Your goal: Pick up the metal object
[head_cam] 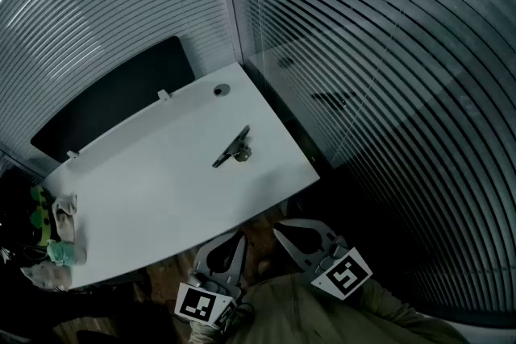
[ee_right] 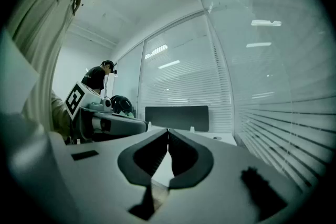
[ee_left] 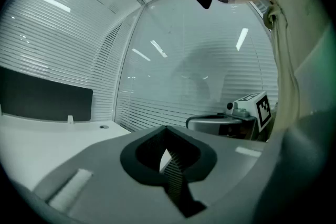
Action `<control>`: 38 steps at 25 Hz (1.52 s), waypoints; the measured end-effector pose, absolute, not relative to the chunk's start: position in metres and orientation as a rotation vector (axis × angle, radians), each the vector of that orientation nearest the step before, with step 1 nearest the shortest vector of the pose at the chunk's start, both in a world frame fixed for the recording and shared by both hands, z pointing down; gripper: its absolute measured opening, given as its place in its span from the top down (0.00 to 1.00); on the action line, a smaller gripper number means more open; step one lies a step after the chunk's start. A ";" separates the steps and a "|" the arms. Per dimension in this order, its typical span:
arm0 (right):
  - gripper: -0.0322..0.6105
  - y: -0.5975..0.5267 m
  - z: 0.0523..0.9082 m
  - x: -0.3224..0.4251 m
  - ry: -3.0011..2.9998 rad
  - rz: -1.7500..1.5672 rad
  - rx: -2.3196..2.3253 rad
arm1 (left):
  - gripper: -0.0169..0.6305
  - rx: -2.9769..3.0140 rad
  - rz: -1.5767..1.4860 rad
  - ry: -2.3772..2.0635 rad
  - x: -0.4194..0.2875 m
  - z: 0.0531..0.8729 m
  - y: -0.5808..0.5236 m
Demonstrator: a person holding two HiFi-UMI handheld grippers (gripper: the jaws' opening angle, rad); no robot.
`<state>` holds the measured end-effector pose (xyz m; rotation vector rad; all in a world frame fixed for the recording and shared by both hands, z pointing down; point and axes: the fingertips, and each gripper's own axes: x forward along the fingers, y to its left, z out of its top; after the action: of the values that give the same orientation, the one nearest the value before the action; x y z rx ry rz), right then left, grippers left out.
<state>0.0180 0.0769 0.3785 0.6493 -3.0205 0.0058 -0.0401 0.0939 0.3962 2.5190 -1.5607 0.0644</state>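
Head view, metal object (head_cam: 232, 148) on table (head_cam: 161, 181), cloths (head_cam: 63, 238) aside

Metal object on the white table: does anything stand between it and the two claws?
Nothing visible does. The metal object lies on the white table; the left claw and the right claw, both shut and empty, hang off its near edge, and only bare tabletop lies between.

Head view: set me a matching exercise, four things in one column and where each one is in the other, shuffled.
1 metal object
2 black panel
3 cloths
4 left gripper

A at the left end of the table
B shut, just short of the near edge
C middle of the table
D along the far edge

Pairs: 1-C, 2-D, 3-A, 4-B
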 end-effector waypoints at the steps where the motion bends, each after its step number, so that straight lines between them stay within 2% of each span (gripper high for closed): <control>1: 0.94 0.074 0.380 0.020 -3.011 0.020 0.648 | 0.96 2.509 0.068 -1.550 -0.036 0.396 0.092; 9: 0.94 0.054 0.399 0.027 -2.979 0.040 0.665 | 0.96 2.497 0.061 -1.552 -0.035 0.412 0.075; 21: 0.94 -0.015 0.428 -0.015 -2.859 0.082 0.828 | 0.96 2.580 0.076 -1.499 -0.099 0.407 0.002; 33: 0.94 -0.040 0.455 -0.062 -2.811 0.031 0.677 | 0.96 2.520 0.143 -1.437 -0.119 0.444 -0.031; 38: 0.94 -0.057 0.472 -0.067 -2.807 0.036 0.626 | 0.96 2.517 0.264 -1.472 -0.121 0.467 -0.049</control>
<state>-0.0669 -0.0573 0.4723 0.6257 -2.8067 0.0363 -0.1207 -0.0494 0.4668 2.5171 -1.4721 0.2643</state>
